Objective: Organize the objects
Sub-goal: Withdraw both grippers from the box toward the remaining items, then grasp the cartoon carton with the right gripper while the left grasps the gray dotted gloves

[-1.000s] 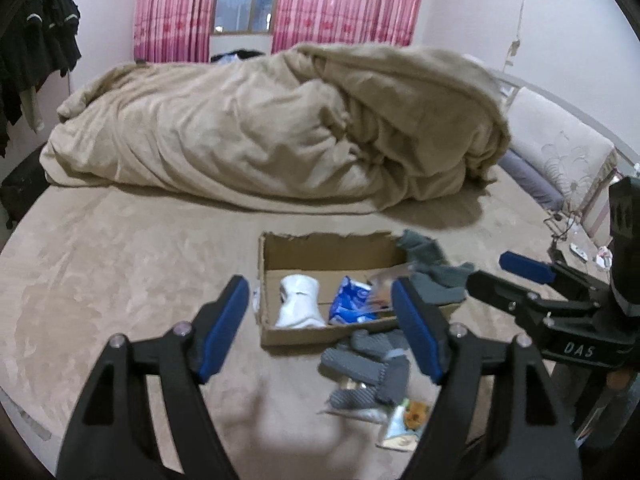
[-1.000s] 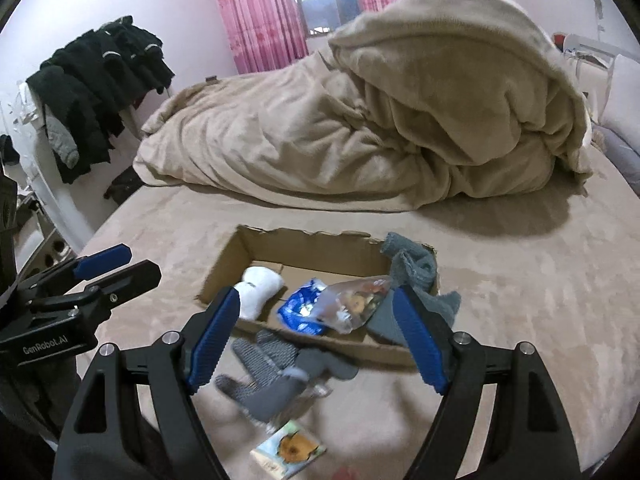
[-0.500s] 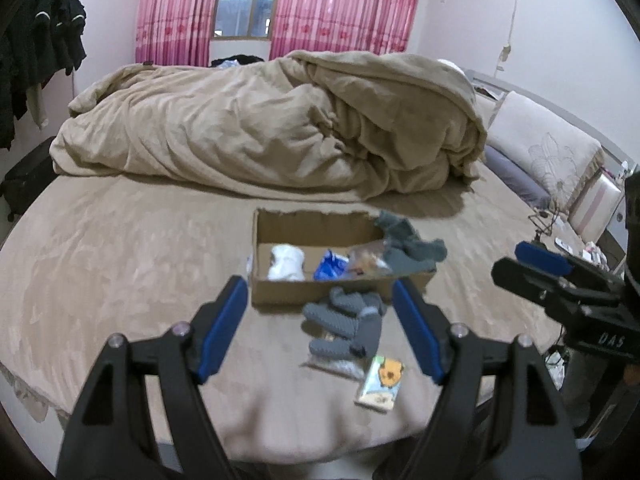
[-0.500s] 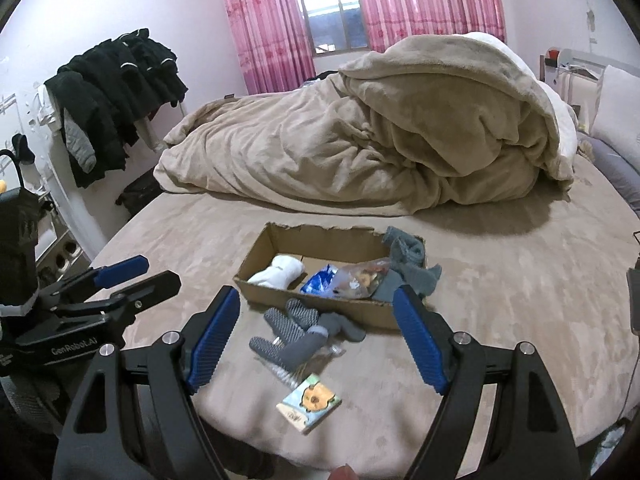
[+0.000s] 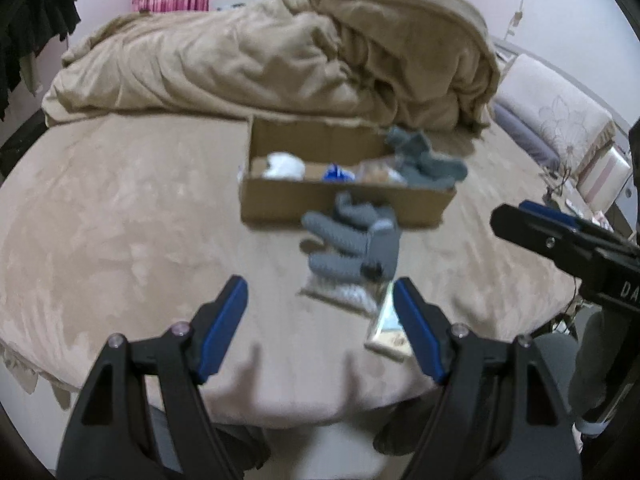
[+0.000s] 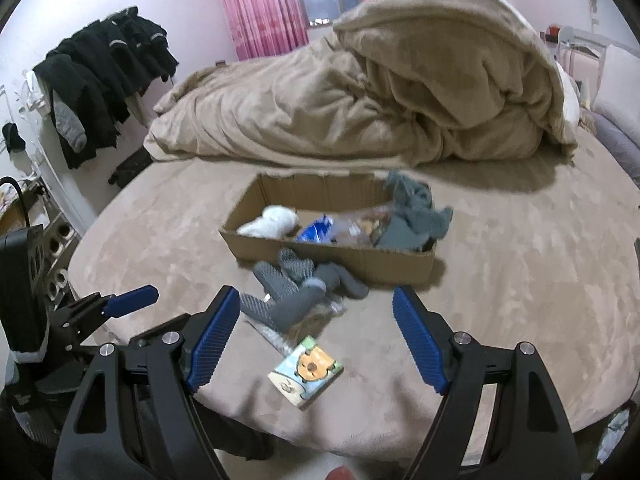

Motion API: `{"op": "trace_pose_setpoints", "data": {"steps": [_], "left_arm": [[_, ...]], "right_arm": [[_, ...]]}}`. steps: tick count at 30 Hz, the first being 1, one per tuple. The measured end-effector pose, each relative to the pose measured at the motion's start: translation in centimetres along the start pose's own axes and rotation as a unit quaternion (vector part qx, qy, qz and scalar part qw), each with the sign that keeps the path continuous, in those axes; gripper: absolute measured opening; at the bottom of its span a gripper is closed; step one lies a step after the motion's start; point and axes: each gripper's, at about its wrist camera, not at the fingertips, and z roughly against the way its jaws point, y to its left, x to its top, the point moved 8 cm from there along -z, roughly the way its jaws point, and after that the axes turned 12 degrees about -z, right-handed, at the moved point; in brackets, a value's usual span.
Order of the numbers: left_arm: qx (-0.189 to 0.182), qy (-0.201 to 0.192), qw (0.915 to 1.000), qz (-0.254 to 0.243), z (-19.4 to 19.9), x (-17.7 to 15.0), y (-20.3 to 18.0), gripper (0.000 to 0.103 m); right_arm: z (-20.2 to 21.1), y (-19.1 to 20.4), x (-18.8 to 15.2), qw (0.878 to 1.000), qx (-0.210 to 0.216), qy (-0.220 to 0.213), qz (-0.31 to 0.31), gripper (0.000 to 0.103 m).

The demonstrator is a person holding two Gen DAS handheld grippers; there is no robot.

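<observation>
While both tongs (image 5: 320, 304) (image 6: 316, 312) gape, knobbly knit gloves (image 6: 292, 288) touch corrugated cardboard box (image 6: 360, 260).

Only legible lettering: white "DA", cut off at the picture's edge, on the black body of the right gripper (image 5: 560, 236), well to the right of the cardboard box (image 5: 344, 200).

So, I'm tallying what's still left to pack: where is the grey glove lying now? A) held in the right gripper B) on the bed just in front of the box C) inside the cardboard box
B: the grey glove lies on the bed against the cardboard box front wall, both grippers empty.
</observation>
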Motion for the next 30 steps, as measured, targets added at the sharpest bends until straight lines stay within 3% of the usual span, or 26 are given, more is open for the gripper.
{"op": "trace_pose_setpoints", "data": {"steps": [15, 20, 22, 23, 25, 28, 30], "left_arm": [[0.008, 0.053, 0.9983, 0.023, -4.3, -3.1, 1.9, 0.076], [0.011, 0.065, 0.9974, 0.028, -5.2, -3.8, 2.6, 0.076], [0.01, 0.07, 0.9971, 0.026, -5.6, -4.0, 2.5, 0.076], [0.009, 0.071, 0.9971, 0.025, -5.7, -3.9, 2.5, 0.076], [0.007, 0.069, 0.9974, 0.018, -5.7, -3.7, 2.0, 0.076], [0.001, 0.061, 0.9981, 0.004, -5.5, -2.8, 0.8, 0.076], [-0.004, 0.055, 0.9984, -0.009, -5.3, -2.1, -0.1, 0.076]], "right_arm": [[-8.5, -2.1, -6.0, 0.993, -0.01, 0.107, -0.046, 0.082], [-10.5, -2.2, -7.3, 0.99, -0.041, 0.125, -0.042, 0.081], [-10.7, -2.0, -7.6, 0.991, -0.029, 0.127, -0.044, 0.073], [-10.6, -1.8, -7.6, 0.991, -0.019, 0.127, -0.044, 0.061], [-10.3, -1.9, -7.4, 0.991, -0.018, 0.124, -0.042, 0.056], [-9.5, -2.5, -6.8, 0.992, -0.015, 0.117, -0.049, 0.039], [-8.7, -3.2, -6.3, 0.992, -0.014, 0.11, -0.053, 0.035]]}}
